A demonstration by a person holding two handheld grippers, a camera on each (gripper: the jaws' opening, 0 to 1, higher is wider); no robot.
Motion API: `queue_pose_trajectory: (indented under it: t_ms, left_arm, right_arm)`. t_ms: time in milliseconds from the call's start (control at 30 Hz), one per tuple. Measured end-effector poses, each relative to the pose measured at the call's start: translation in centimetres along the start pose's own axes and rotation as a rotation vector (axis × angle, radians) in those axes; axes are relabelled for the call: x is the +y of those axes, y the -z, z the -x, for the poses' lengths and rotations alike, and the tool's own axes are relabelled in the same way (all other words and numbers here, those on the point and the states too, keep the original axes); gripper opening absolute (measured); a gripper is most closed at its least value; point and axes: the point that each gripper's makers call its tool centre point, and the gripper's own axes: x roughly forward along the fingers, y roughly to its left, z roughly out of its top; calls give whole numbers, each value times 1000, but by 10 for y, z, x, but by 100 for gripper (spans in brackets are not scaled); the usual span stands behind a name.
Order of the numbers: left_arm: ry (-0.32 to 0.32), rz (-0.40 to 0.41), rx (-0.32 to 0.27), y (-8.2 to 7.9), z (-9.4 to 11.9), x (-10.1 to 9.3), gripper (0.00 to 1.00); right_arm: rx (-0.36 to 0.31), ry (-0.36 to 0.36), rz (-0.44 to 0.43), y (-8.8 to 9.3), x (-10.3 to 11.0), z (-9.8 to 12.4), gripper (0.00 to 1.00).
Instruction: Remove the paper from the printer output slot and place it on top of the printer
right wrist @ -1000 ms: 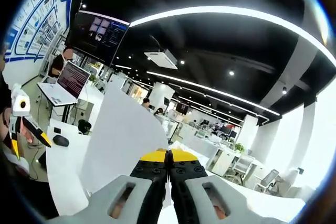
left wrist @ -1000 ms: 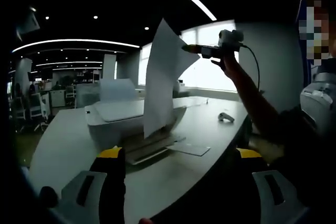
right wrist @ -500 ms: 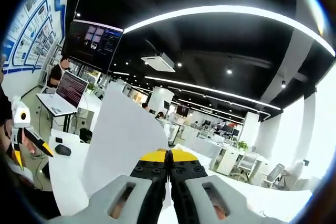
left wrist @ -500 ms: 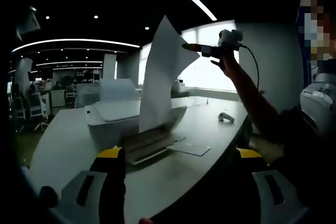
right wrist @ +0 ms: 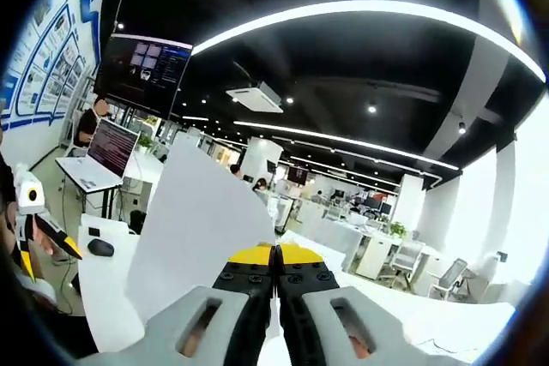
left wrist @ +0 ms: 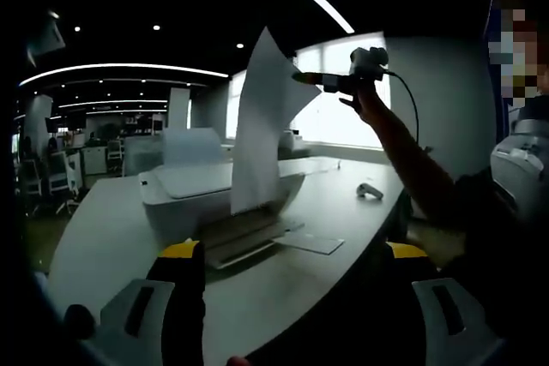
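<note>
Paper: one thin, flat white sheet, hanging upright above the printer, a boxy pale plastic machine on the curved white counter. The right tongs are clamped on the sheet's edge. The left tongs are spread wide with nothing between them.

A pale curved table carries the printer and a small dark object.
</note>
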Motion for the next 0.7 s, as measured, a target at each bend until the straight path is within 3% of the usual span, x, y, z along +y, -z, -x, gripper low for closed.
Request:
queue_pose_trajectory:
  t_ms: [700]
  left_arm:
    - [2,-1,4,0,-1,1,87]
  right_arm:
    - [53,17,-90,28,-25,-20,0]
